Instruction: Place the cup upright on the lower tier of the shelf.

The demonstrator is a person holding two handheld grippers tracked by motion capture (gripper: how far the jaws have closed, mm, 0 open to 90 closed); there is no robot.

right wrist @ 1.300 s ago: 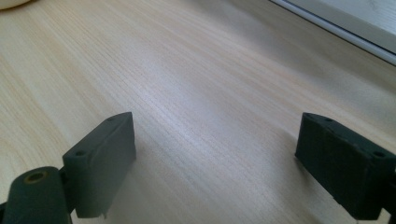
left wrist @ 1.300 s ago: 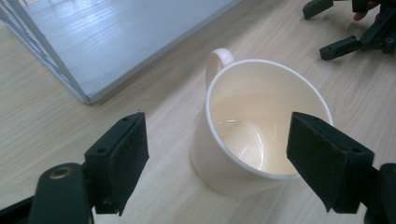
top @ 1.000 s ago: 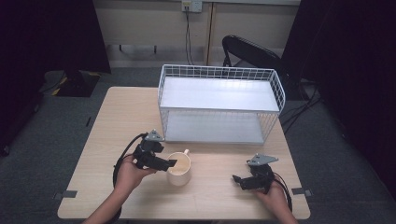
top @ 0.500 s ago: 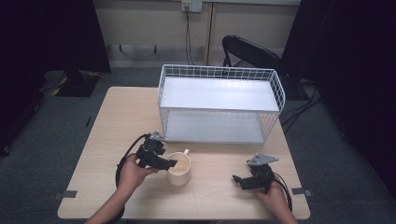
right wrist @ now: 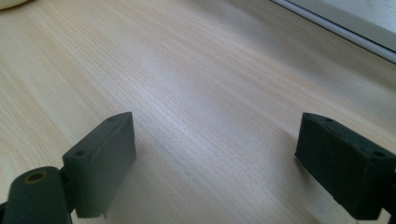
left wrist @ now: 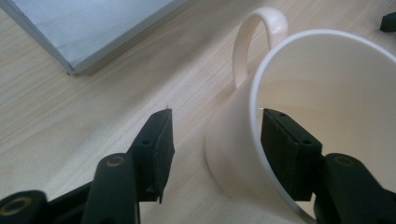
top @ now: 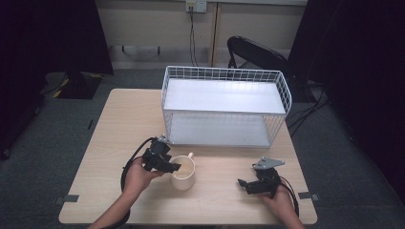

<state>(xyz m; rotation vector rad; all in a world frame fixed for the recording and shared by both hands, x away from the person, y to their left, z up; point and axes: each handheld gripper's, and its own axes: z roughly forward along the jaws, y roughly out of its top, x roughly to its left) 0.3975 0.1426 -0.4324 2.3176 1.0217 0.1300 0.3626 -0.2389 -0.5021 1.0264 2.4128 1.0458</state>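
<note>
Wooden table [top: 114,129] carries white wire rack [top: 224,107] at far side; cream mug [top: 184,172] upright near front edge, handle toward rack; left gripper [top: 170,166] jaws spread, straddling mug wall, one inside rim, one outside; squeeze squarely on wall before lifting, keep mug level; right gripper [top: 244,184] spread, idle, well apart.
</note>
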